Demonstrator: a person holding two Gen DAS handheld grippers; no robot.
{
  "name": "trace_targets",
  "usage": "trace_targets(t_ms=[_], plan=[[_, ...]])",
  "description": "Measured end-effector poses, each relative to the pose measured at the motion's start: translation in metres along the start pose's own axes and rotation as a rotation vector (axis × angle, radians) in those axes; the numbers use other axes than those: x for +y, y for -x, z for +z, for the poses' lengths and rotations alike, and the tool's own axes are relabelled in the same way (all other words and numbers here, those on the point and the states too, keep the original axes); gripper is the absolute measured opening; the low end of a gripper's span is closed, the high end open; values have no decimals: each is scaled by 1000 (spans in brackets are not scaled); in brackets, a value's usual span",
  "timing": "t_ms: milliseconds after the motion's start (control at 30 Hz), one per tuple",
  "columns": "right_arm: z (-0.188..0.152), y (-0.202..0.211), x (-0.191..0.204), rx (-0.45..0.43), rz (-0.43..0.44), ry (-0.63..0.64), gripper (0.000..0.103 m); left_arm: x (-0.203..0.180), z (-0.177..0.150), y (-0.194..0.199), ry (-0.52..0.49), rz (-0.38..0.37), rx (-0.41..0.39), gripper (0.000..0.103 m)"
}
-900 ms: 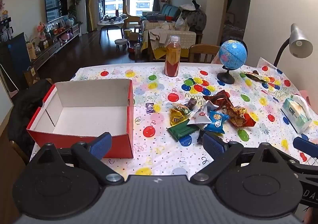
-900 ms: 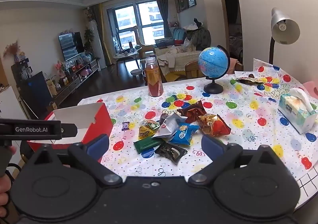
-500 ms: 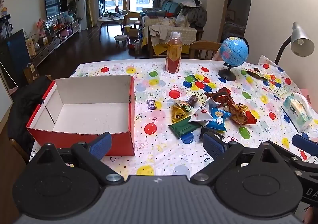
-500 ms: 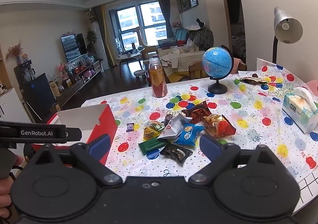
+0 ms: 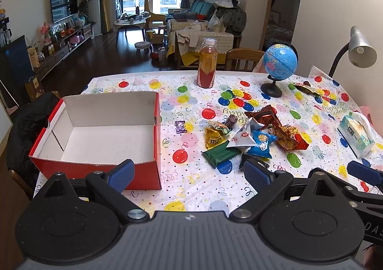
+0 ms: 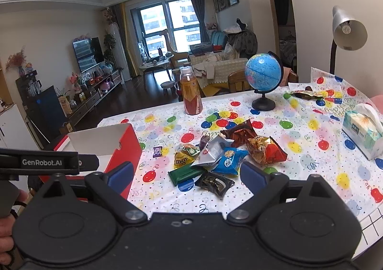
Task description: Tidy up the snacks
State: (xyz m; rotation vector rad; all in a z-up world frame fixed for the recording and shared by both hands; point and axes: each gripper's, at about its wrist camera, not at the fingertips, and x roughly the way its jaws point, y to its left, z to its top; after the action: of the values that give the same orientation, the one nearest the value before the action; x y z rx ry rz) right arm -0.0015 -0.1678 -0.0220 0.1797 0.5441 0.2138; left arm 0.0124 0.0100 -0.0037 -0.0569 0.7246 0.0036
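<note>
Nothing's been picked up yet as far as I can tell: the red box (image 5: 95, 131) is empty and the snack pile (image 5: 251, 135) sits on the table (image 5: 191, 188) off to the box's right, well apart from it, with one tiny purple candy (image 5: 179, 126) lying alone between box and pile, closer to the box wall. Both tools hover short of the table edge with their jaws spread wide and nothing between them. The left gripper (image 5: 189, 171) looks at the gap to the right of the box, while the right gripper (image 6: 186, 171) is lined up pretty much dead on the pile, so I'd say the right one is the nearer hand for a first grab. Closest to it are the black packet (image 6: 214, 183) and the green bar (image 6: 186, 173); the bar is long and lies slanted, its far end tipping away from the box, so the jaws would want to close across its narrow width rather than end to end. From there the carry is just leftward, toward the box. Bottle (image 5: 207, 64), globe (image 5: 280, 61) and tissues (image 5: 356, 131) stand clear of that route, all beyond or right of the pile.
</note>
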Motion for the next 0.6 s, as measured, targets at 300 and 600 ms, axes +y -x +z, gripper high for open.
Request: trace_targets(t_ms=[300, 600], plan=[[7, 2, 2, -66, -30, -7, 93, 2, 5, 3, -8, -18, -13, 99], [11, -3, 6, -68, -21, -14, 93, 8, 9, 1, -4, -33, -13, 99]])
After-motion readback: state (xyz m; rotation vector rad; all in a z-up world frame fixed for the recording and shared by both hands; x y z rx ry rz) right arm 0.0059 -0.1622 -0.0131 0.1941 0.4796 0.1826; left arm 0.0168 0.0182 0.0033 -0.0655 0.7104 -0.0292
